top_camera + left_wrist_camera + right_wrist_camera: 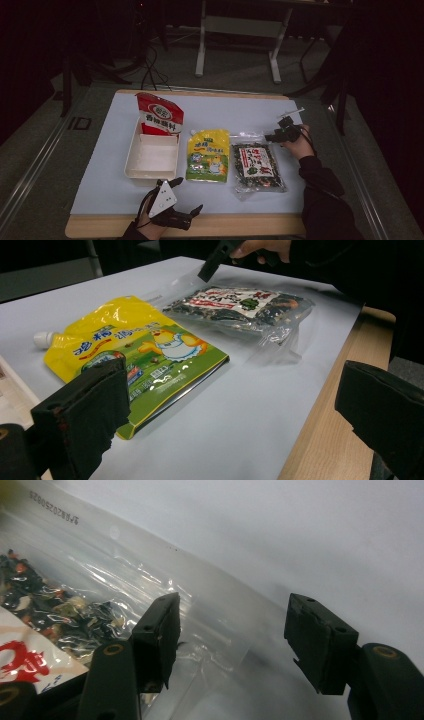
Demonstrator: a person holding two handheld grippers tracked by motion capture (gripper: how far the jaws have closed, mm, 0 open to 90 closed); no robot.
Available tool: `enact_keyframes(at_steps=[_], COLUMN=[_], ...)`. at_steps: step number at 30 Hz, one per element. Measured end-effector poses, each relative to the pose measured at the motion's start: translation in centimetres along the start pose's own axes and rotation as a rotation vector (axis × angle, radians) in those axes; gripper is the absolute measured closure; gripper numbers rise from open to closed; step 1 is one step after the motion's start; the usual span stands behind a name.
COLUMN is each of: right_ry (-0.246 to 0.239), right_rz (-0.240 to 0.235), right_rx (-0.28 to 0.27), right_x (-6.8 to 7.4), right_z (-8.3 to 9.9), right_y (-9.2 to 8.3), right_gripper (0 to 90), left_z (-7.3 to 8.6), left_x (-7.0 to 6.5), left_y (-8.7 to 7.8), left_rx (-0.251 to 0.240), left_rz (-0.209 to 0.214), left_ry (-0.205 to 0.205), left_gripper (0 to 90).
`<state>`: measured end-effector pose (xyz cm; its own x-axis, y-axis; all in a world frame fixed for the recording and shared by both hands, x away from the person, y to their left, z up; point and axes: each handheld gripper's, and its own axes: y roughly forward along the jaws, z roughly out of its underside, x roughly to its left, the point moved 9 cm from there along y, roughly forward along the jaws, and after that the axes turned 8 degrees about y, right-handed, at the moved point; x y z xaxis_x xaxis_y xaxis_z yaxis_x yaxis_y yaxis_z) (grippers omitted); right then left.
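Nearest the high camera, the left hand-held gripper (pixel 189 194) hovered over the front edge of the surface (pixel 100 190), its two black jaws spread wide with nothing between them. Its grey three-cornered plate faced up, and the person's left hand (pixel 150 220) gripped it from below. In the left gripper view those jaws framed the yellow spouted pouch (pixel 135 355) lying flat just ahead, with the white cap of its spout pointing away to the left.

Beside the pouch lay the clear bag of dark dried food (pixel 257 167), flat on the pale mat, its white-and-red label turned up. It sat at the right end of the row, just beside the pouch without overlapping it. The right hand-held gripper (pixel 276 136) pointed at the bag's far right corner, held by the right hand (pixel 299 142). In the right gripper view its jaws stood apart over the empty, transparent end of the bag (pixel 210 620); one jaw was above the plastic, the other beyond the bag's edge, and neither pad pressed on it.

To the left of the pouch stood a white rectangular tray (pixel 131 165), and a red snack packet (pixel 160 115) leaned against its far end.
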<state>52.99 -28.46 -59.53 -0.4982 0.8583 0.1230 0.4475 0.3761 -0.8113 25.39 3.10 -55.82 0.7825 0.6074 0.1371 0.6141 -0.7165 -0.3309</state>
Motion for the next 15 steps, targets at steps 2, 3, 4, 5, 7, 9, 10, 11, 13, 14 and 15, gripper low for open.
enact_keyframes(at_steps=[2, 3, 4, 5, 7, 9, 10, 11, 13, 14, 15], right_ry=[-0.020, -0.029, -0.038, -0.042, -0.059, -0.066, -0.072, -0.077, -0.093, -0.102, -0.111], right_rz=[-0.008, -0.015, -0.012, -0.013, 0.009, 0.027, 0.030, 0.035, 0.035, 0.039, 0.043], right_rx=[0.022, 0.033, 0.036, 0.044, 0.057, 0.059, 0.060, 0.063, 0.056, 0.058, 0.058], right_x=[0.1, 0.2, 0.3, 0.4, 0.5, 0.4, 0.4, 0.4, 0.5, 0.6, 0.7], right_z=[-0.1, -0.1, -0.1, -0.1, -0.1, -0.1, -0.1, -0.1, -0.2, -0.2, -0.3], right_y=[0.2, 0.2, 0.1, 0.1, 0.0, -0.2, -0.3, -0.5, -0.8, -0.9, -1.1], right_gripper=[47.5, 52.0, 55.3, 60.3, 67.5, 75.4, 80.7, 84.1, 89.6, 90.0, 90.0], left_z=[0.0, 0.0, 0.0, 0.0, 0.0, 0.0, 0.0, 0.0, 0.0, 0.0, 0.0], left_x=[0.0, 0.0, 0.0, 0.0, 0.0, 0.0, 0.0, 0.0, 0.0, 0.0, 0.0], left_y=[0.0, 0.0, 0.0, 0.0, 0.0, 0.0, 0.0, 0.0, 0.1, 0.1, 0.0], left_rx=[0.001, 0.001, 0.000, 0.001, 0.000, 0.001, 0.001, 0.002, 0.003, 0.003, 0.003], left_rz=[0.000, 0.001, 0.002, 0.002, 0.003, 0.001, 0.002, 0.001, 0.002, 0.003, 0.002], left_ry=[-0.002, -0.002, -0.002, -0.001, -0.003, 0.000, 0.000, 0.000, 0.000, 0.000, 0.001], left_gripper=[2.4, 2.4, 2.4, 2.4, 2.4, 2.4, 2.4, 2.4, 2.4, 2.4, 2.4])
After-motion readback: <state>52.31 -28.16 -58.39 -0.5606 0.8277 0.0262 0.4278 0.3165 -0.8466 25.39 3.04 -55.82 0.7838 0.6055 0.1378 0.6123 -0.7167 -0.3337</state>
